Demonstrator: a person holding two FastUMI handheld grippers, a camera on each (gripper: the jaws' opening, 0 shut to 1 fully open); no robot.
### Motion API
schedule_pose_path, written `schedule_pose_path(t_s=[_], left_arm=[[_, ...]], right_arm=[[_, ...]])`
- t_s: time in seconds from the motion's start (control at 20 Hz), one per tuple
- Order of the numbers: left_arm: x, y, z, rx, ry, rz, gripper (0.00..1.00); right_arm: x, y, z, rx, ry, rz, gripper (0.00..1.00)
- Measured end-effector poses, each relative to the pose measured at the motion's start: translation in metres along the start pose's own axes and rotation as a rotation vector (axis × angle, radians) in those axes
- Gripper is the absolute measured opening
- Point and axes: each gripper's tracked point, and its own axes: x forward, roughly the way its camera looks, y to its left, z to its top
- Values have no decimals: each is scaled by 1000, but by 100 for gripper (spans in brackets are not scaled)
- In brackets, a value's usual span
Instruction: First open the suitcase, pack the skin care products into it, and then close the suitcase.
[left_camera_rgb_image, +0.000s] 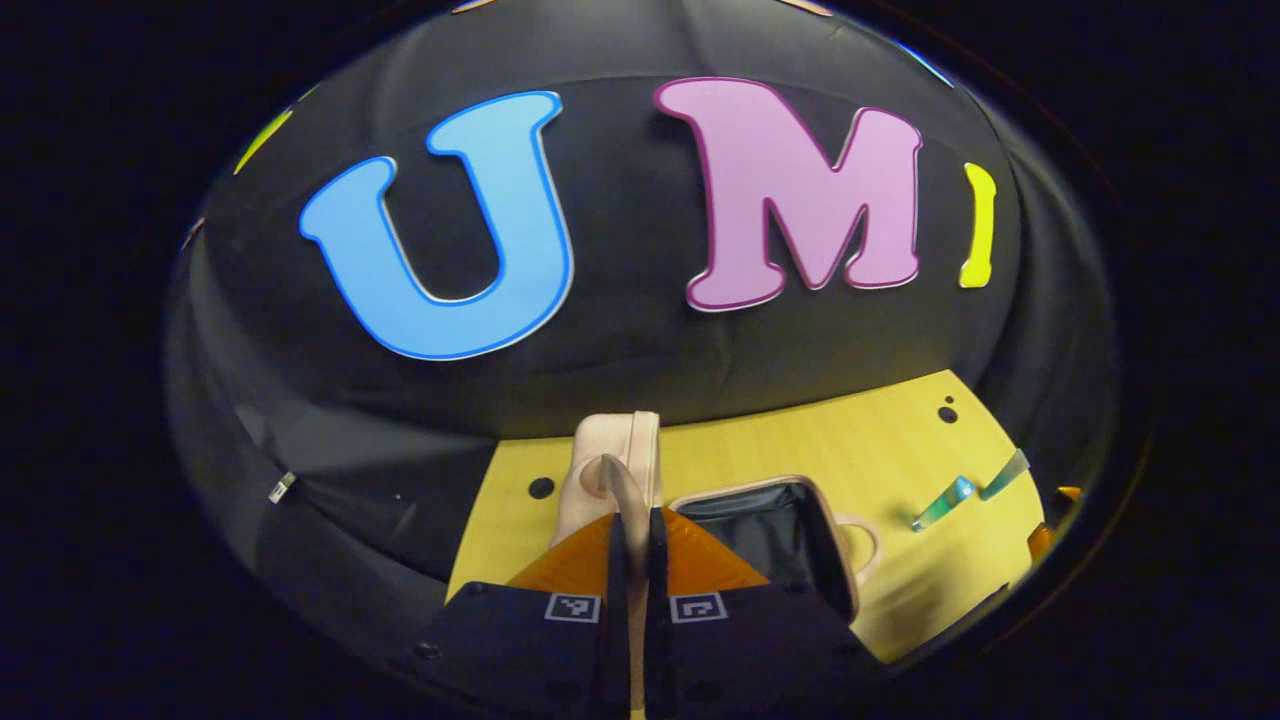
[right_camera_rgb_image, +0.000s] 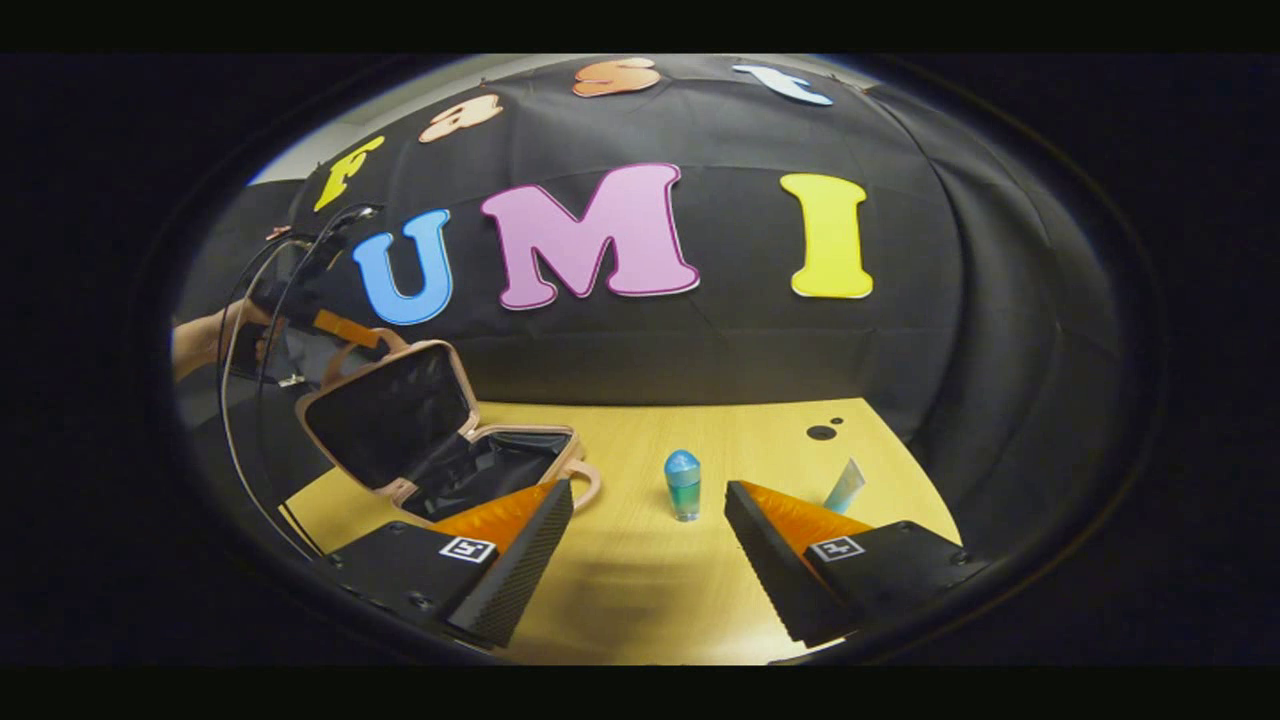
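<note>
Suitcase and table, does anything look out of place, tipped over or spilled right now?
Nothing stands out. The suitcase lies open on the table, its lid held up by the left tool. A small blue-capped bottle stands upright, and a pale tube sits farther right. The right tool is open, no spill visible.

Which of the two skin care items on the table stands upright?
The small blue-capped bottle between the right gripper's fingers stands upright; the pale teal tube lies farther right, slanted.
</note>
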Motion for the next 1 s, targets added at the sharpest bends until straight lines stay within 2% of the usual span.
schedule_pose_path(t_s=[0.15, 0.2, 0.35, 0.45, 0.6, 0.65, 0.8, 1.0], left_arm=[[28, 78, -23, 46, -5, 137, 10], [40, 100, -35, 56, 5, 161, 10], [87, 149, -85, 40, 47, 200, 10], [119, 175, -119, -31, 61, 205, 10], [162, 201, -189, -158, 160, 239, 10], [171, 202, -207, -173, 190, 239, 10], [193, 203, -238, -146, 267, 237, 10], [198, 208, -247, -125, 269, 270, 13]], right_arm=[[3, 11, 10, -50, -46, -7, 97], [5, 12, 8, -61, -40, -17, 98], [6, 12, -3, -104, -10, -93, 98], [3, 17, 1, -181, -33, -129, 98], [9, 29, -15, -209, -4, -127, 100], [11, 34, -16, -202, -2, -120, 97], [14, 37, -7, -176, -48, -149, 97], [20, 31, -10, -198, -44, -170, 97]])
